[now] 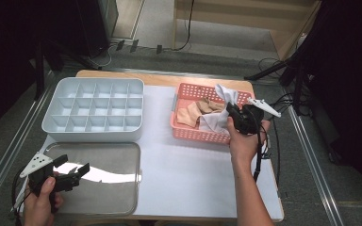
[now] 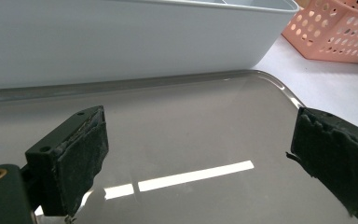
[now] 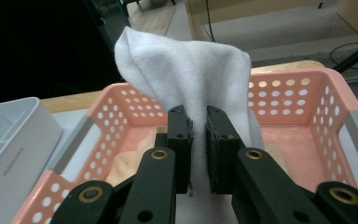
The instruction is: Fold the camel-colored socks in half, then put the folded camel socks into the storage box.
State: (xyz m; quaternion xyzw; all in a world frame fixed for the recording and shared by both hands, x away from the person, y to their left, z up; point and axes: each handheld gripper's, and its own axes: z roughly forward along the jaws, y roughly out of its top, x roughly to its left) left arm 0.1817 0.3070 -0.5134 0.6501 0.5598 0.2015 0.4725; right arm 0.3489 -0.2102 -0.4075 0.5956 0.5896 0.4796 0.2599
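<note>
Two claws are seen. A white sock [image 3: 186, 79] is pinched between the closed jaws of the right claw [image 3: 197, 140] and held over the pink basket [image 3: 303, 93] (beige socks [image 1: 193, 112] lie inside). The left claw [image 2: 196, 158] is wide open, holding nothing, over the metal tray [image 2: 191, 107].

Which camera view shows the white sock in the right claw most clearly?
The right gripper view: the soft white fabric sock stands close and large, pinched between the right claw jaws above the pink perforated plastic basket. The high view shows the sock small, partly behind the claw. The left gripper view looks at the tray instead.
</note>
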